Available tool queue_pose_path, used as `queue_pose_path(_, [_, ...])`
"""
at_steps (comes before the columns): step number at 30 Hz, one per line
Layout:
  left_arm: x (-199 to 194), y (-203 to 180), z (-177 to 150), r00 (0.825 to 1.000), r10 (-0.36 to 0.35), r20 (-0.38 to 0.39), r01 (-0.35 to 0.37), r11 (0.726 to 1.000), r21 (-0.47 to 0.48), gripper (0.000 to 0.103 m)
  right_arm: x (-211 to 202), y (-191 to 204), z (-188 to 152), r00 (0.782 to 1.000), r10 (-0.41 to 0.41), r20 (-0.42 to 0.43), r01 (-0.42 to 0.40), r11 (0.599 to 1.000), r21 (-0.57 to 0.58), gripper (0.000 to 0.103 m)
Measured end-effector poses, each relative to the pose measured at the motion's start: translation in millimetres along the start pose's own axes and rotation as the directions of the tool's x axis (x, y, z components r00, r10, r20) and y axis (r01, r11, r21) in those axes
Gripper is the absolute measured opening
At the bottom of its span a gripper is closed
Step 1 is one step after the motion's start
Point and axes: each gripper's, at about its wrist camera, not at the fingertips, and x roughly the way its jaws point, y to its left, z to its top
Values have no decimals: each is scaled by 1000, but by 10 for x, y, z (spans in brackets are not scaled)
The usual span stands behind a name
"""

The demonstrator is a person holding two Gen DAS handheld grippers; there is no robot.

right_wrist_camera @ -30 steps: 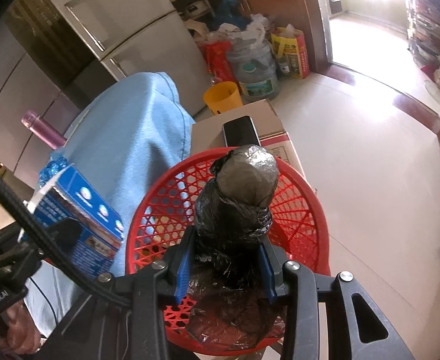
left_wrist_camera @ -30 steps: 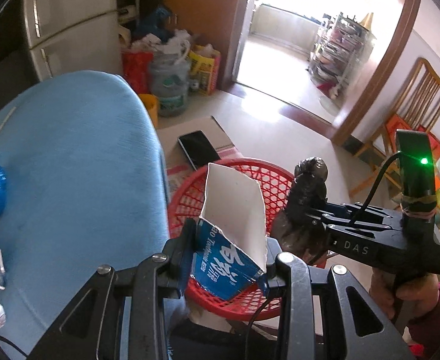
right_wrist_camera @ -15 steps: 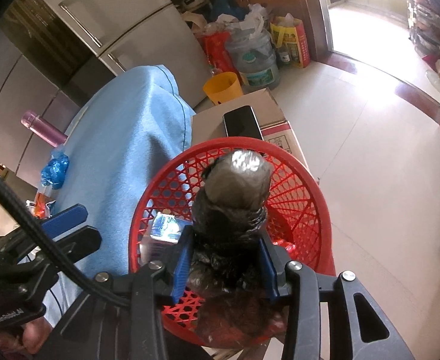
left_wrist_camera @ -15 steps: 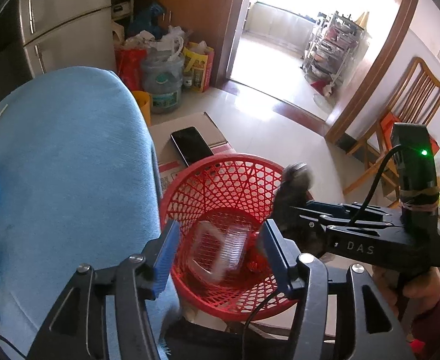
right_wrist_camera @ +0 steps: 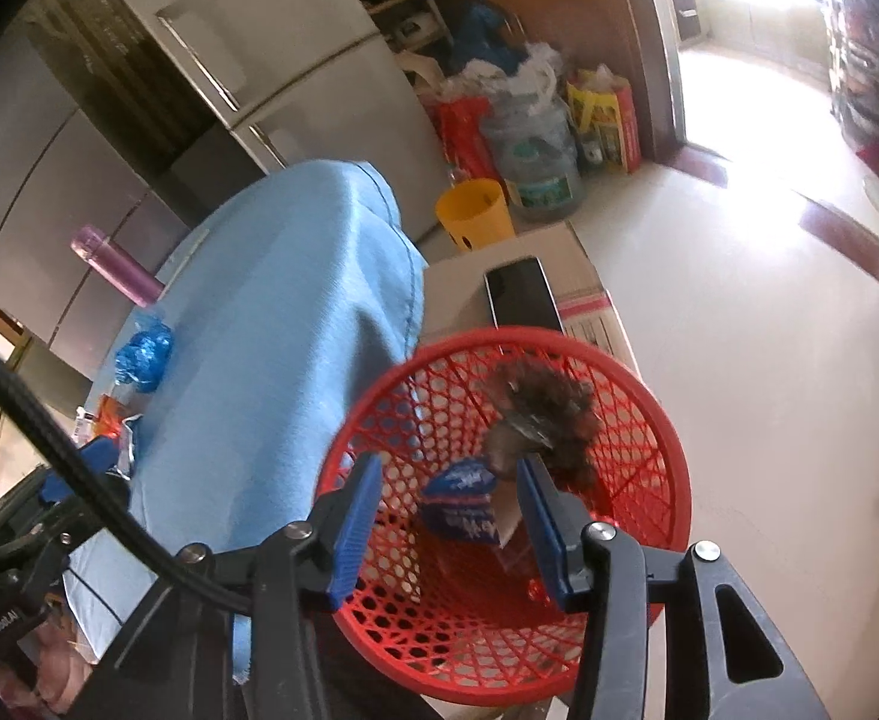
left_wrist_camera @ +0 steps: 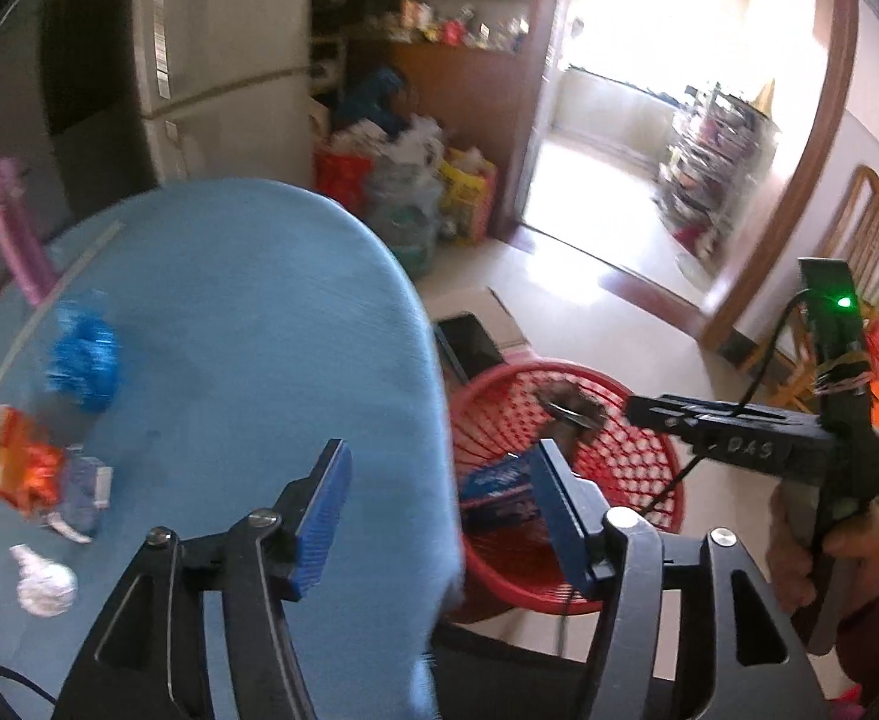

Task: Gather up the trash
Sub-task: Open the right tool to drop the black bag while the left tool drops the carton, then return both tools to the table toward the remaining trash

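A red mesh basket [right_wrist_camera: 667,438] stands on the floor beside the blue-clothed table [left_wrist_camera: 229,324]. A blue carton [right_wrist_camera: 460,510] lies inside it, also in the left wrist view [left_wrist_camera: 493,489]. A dark crumpled bag [right_wrist_camera: 544,414] is in the basket, blurred, just off my right gripper [right_wrist_camera: 445,522], which is open above the basket. My left gripper [left_wrist_camera: 439,516] is open and empty over the table's edge. On the table lie a blue wrapper [left_wrist_camera: 82,354], an orange wrapper [left_wrist_camera: 19,468] and a foil ball [left_wrist_camera: 46,585].
A purple bottle [left_wrist_camera: 13,228] stands at the table's far side. A phone [right_wrist_camera: 520,294] lies on a cardboard box [right_wrist_camera: 559,246] behind the basket. A yellow bucket [right_wrist_camera: 475,213], bags and a fridge [right_wrist_camera: 295,78] stand beyond. A wooden chair [left_wrist_camera: 871,240] is at the right.
My left gripper opened and dropped the blue carton into the basket, then swung left toward the table. My right gripper opened and let go of the dark bag over the basket.
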Motion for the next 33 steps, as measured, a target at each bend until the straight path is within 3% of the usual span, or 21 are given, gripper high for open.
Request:
queue_pose_path(6, [-367,392,-73,991,107,77,-100,991,-83,66,-189,275,131,997,10,74,-5,998,-67,51])
queue_pose_path(14, [-787,812,-215,952,266,154,-241,957,-162,70,-323,655,206,991,48,124,-29,988,-149,51])
queue_pose_path(21, [-1033,1145,-384,928,336,161,-292,925,-243,70,-283,1057,171,989,98,112,-71,973,-221,51])
queue_pose_path(26, [-1198,1422,-572,911,388,141,-332,891,-309,70,-218,1423,157,986,147,85,-118,953,-278,53])
queue_pose_path(33, [-1518,1881,-974,871,480,101,-398,812,-426,70,-22,2196,96,969,246,12,-222,893,-391,56])
